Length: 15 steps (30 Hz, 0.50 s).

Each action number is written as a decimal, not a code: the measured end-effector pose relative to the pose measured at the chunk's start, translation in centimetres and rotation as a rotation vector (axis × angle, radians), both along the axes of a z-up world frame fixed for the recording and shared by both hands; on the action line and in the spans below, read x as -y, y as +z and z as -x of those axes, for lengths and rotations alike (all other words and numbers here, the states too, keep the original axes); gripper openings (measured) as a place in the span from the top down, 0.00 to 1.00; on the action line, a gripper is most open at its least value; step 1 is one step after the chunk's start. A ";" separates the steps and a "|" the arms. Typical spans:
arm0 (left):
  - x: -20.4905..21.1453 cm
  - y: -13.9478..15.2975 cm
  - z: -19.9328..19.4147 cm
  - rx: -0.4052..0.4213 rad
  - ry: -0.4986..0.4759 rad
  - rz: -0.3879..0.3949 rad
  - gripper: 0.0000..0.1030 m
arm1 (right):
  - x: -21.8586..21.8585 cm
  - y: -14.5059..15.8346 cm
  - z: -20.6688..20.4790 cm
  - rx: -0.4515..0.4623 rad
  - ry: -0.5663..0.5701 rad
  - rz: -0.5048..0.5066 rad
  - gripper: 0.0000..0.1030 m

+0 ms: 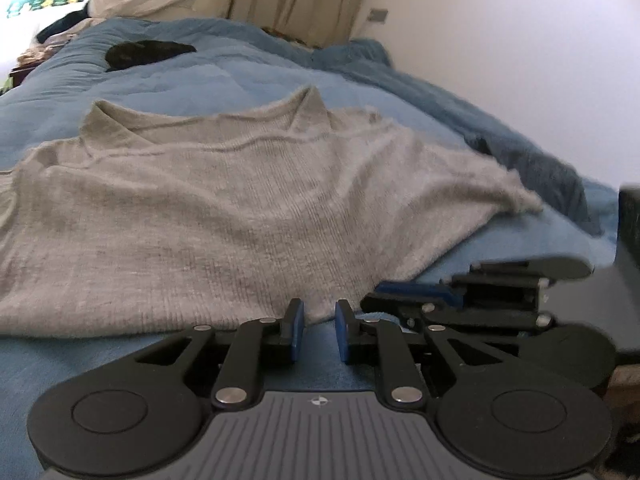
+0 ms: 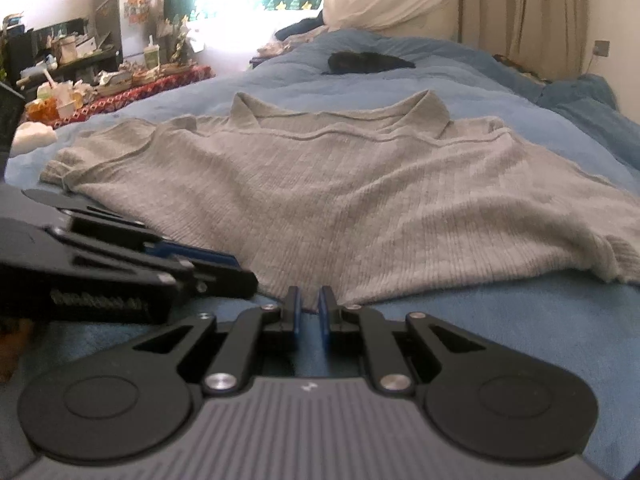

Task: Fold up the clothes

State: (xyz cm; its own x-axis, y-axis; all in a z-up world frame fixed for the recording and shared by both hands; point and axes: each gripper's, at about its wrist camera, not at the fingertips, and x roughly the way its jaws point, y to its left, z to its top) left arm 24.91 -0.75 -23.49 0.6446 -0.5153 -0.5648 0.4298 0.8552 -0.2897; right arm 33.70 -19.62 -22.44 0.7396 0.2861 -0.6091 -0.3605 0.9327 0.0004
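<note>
Your left tool (image 1: 319,330) and right tool (image 2: 310,314) both sit released, pads slightly apart, gripping nothing, just short of the grey sweater's (image 2: 340,196) hem, which lies flat ahead on the blue bed (image 2: 500,332).

Two handheld grippers sit low and side by side, both pointing toward the far side. The left gripper (image 1: 319,330) shows a narrow gap between its blue-padded fingers; the right gripper (image 2: 308,312), just beside it, has its fingers drawn nearer still, gripping nothing.
</note>
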 end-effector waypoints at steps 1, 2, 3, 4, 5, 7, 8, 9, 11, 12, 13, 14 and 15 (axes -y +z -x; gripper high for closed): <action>-0.3 0.3 0.4 0.006 0.016 0.009 0.83 | 0.2 0.0 0.3 0.007 -0.007 -0.012 0.90; -0.6 0.6 0.8 0.009 0.033 0.017 0.83 | 0.3 0.0 0.7 0.017 -0.014 -0.021 0.89; -1.0 0.9 1.3 0.012 0.049 0.023 0.83 | 0.4 0.1 1.0 0.026 -0.022 -0.028 0.89; -1.3 1.1 1.7 0.017 0.066 0.023 0.83 | 0.5 0.1 1.4 0.036 -0.029 -0.035 0.89; -1.7 1.5 2.2 0.027 0.085 0.021 0.83 | 0.6 0.1 1.8 0.046 -0.036 -0.042 0.89; -2.5 2.4 3.0 0.050 0.126 0.017 0.83 | 0.8 0.2 2.5 0.065 -0.051 -0.056 0.89; -3.2 3.0 3.4 0.067 0.150 0.016 0.83 | 0.9 0.3 2.8 0.075 -0.058 -0.063 0.88; -3.8 3.5 3.8 0.085 0.175 0.016 0.83 | 0.9 0.6 3.1 0.085 -0.067 -0.071 0.85; -5.1 4.4 4.4 0.105 0.225 0.006 0.83 | 0.8 1.6 3.5 0.104 -0.085 -0.090 0.76; -5.9 4.8 4.6 0.110 0.251 -0.001 0.83 | 0.8 2.1 3.7 0.113 -0.085 -0.104 0.73; -6.8 5.1 4.8 0.108 0.280 -0.005 0.83 | 0.7 2.6 3.8 0.122 -0.080 -0.121 0.72; -7.8 5.4 4.9 0.106 0.308 -0.008 0.83 | 0.5 3.1 4.0 0.133 -0.073 -0.130 0.70; -8.8 5.7 5.0 0.104 0.336 -0.011 0.83 | 0.2 3.6 4.2 0.145 -0.064 -0.136 0.67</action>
State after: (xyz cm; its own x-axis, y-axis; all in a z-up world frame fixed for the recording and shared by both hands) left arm 19.88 8.05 -17.81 0.8313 -0.2591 -0.4916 0.1506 0.9566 -0.2496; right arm 29.48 -19.81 -18.88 0.8359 0.3081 -0.4543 -0.3058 0.9487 0.0806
